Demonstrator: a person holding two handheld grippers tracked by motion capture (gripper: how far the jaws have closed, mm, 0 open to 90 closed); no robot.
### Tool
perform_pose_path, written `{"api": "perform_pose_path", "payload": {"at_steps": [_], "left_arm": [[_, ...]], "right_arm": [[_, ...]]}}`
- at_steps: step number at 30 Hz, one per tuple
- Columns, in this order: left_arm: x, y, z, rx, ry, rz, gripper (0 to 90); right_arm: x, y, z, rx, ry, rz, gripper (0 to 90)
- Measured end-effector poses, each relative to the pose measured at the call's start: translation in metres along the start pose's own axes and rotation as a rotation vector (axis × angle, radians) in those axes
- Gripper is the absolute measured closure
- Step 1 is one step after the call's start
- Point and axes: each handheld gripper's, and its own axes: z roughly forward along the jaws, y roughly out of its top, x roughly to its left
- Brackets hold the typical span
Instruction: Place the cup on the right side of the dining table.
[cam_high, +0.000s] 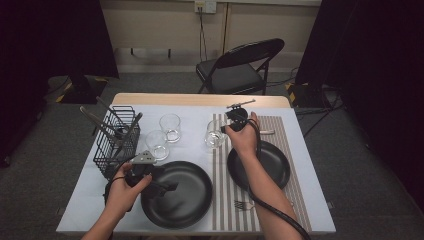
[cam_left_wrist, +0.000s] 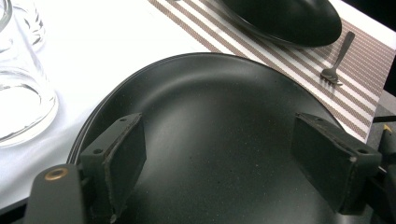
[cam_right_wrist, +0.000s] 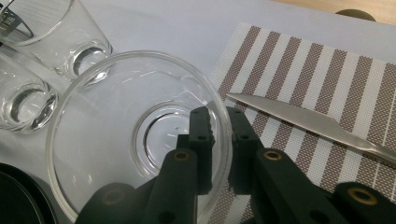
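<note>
- At the left edge of the table (cam_high: 90, 165), a black wire basket (cam_high: 116, 142) stands with utensils leaning in it, so some cutlery looks not yet laid out.
- Just right of the basket, two clear glasses (cam_high: 164, 135) stand upright on the white cloth, untouched and near each other.
- Nearer the person, the left gripper (cam_high: 167, 188) hovers over the large black plate (cam_left_wrist: 219, 140); its jaws stand wide with nothing between them, and the plate lies flat on the bare cloth, not on a mat.
- Right of centre, the right gripper (cam_right_wrist: 218, 140) is clamped narrow on the rim of a third glass (cam_right_wrist: 116, 135), one jaw inside the wall and one outside.
- That glass sits at the left border of the striped placemat (cam_right_wrist: 327, 79); whether its base rests on the table or is lifted a little I cannot tell.
- Its mouth tips toward the gripper camera, so its long axis, from base to rim, leans away from upright rather than standing straight.
- On the mat itself, a smaller black plate (cam_high: 272, 162) is in place, a knife (cam_right_wrist: 308, 120) lies beyond it with its tip pointing toward the glass, and a fork (cam_high: 245, 204) lies near the mat's front edge.
- By my reading, this right-hand setting is nearly complete and lacks the glass set down upright; the large plate, the other two glasses and the basket's contents are left to arrange.
</note>
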Motion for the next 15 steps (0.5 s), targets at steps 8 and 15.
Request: {"api": "perform_pose_path", "payload": {"at_steps": [8,15], "left_arm": [[-0.0004,-0.0008,-0.0005,0.004,0.0,0.0,18.3],[-0.0004,-0.0011,-0.0021,0.0,0.004,0.002,18.3]], "right_arm": [[-0.0056,-0.0011,-0.0022,-0.002,-0.018,0.007,83.1],[-0.0088,-0.001,-0.0037,-0.008,-0.028,0.017,83.1]]}}
